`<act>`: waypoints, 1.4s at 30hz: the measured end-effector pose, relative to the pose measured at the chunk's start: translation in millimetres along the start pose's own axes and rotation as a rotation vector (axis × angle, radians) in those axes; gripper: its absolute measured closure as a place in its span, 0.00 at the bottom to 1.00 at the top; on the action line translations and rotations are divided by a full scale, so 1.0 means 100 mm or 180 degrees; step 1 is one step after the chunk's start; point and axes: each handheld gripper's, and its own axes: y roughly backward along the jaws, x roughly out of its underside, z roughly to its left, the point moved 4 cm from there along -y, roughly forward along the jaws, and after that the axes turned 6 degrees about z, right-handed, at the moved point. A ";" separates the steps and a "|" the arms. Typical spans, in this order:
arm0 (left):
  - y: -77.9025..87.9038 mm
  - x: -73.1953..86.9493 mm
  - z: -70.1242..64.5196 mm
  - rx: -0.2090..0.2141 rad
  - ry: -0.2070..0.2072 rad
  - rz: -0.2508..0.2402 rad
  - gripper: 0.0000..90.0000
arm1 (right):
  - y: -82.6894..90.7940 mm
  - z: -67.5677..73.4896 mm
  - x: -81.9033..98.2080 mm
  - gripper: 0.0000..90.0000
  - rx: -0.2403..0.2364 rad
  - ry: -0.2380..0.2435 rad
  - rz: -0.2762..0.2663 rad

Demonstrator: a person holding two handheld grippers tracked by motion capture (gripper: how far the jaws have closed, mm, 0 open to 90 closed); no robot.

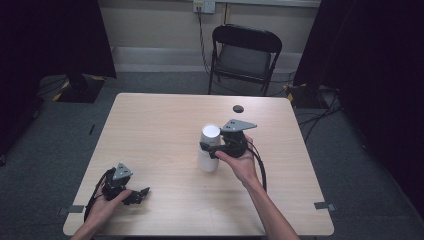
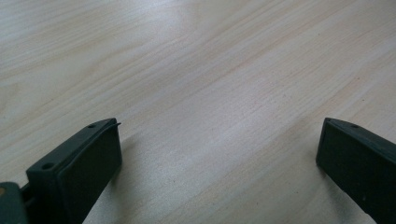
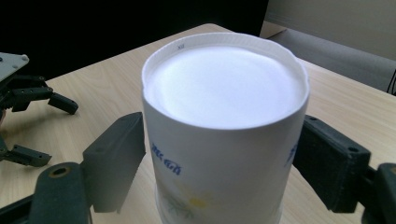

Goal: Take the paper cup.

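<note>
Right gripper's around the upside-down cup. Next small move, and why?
Probably close the right gripper a little further: its jaws flank the inverted white paper cup on both sides, the left pad looks in contact, but the right one shows a possible slight gap. The left gripper rests open on the table, far off.

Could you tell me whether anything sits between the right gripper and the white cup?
Nothing visible does. The right gripper already has a jaw on either side of the white cup, which stands upside down on the table. The left gripper is well off to the side.
</note>
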 end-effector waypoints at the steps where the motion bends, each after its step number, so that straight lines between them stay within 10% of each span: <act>1: 0.00 0.00 0.00 -0.0001 0.0003 0.0000 0.00 | -0.01 -0.01 0.00 0.22 0.0016 0.0003 0.0009; 42: 0.00 0.00 0.00 -0.0001 0.0000 0.0001 0.00 | -0.01 -0.02 -0.05 0.31 0.0029 -0.0083 -0.0095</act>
